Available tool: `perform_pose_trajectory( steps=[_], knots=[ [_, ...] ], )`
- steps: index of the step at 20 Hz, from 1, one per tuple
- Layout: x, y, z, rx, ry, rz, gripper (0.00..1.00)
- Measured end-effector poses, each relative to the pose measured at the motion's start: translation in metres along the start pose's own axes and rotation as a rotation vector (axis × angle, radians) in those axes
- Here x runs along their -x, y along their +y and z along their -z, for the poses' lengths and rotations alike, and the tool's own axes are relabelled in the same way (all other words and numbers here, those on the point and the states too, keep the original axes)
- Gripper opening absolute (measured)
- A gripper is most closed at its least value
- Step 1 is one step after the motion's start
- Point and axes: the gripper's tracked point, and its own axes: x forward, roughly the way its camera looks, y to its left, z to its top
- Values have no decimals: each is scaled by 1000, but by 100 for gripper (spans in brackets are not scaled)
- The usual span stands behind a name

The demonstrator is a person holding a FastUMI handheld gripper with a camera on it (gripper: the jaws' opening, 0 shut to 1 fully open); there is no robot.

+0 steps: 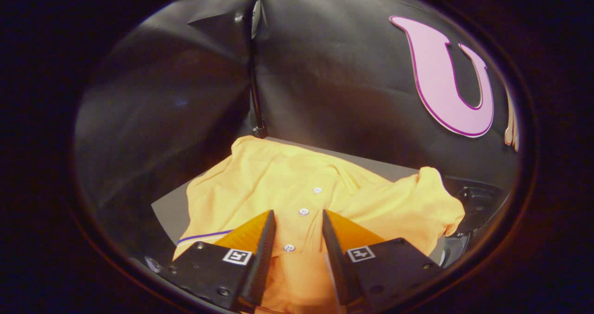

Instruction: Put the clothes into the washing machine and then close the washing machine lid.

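Note:
A yellow polo shirt [297,184] lies spread on a grey table top [167,209], its white buttons running up the placket. My gripper [298,216] hovers over the shirt's front with its fingers open and apart, the button placket showing in the gap between them. Neither finger presses on the cloth. To the right of the shirt, past its sleeve, a dark round opening of the washing machine [473,202] shows in part, with the sleeve draped toward its rim.
Black cloth walls close in behind and to the left of the table. A thin dark pole [256,96] stands at the corner just beyond the shirt's collar end.

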Motion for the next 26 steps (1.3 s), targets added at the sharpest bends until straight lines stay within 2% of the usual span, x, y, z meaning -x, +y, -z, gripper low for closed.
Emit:
perform_pose_trajectory(
  steps=[1,4,9,13,18,23,26],
  knots=[
    [-1,6,-1,4,-11,4,53],
    [0,15,-4,8,-37,15,10],
    [7,7,-5,3,-67,55,1],
    [19,-16,2,2,-86,114,1],
    [42,-80,11,-65,-104,220,1],
    [74,-169,12,-108,-159,413,1],
    [87,-210,30,-187,-153,455,0]
  ],
)
